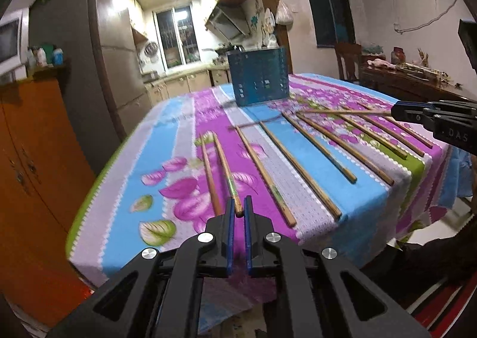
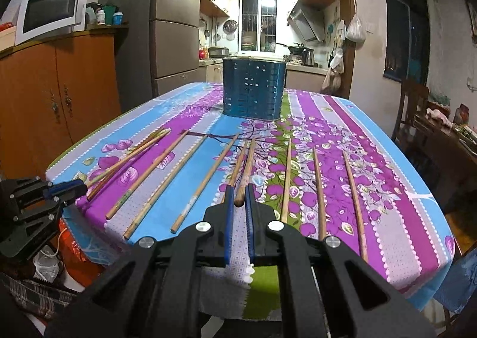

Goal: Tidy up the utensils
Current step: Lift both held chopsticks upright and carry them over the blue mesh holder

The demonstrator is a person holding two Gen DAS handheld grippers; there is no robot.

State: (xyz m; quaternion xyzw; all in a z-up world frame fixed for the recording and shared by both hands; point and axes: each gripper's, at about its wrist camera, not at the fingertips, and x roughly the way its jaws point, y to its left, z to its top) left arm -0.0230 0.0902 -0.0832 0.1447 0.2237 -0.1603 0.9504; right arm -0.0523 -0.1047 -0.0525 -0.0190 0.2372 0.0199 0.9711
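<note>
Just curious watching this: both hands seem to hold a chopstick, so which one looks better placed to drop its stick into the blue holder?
Probably the right gripper: in its view the blue holder stands straight ahead of its chopstick. From the left gripper, it sits off to the right.

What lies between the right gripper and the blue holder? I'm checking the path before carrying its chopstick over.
In the right wrist view, only the held chopstick and bare tablecloth lie between the right gripper and the blue holder.
</note>
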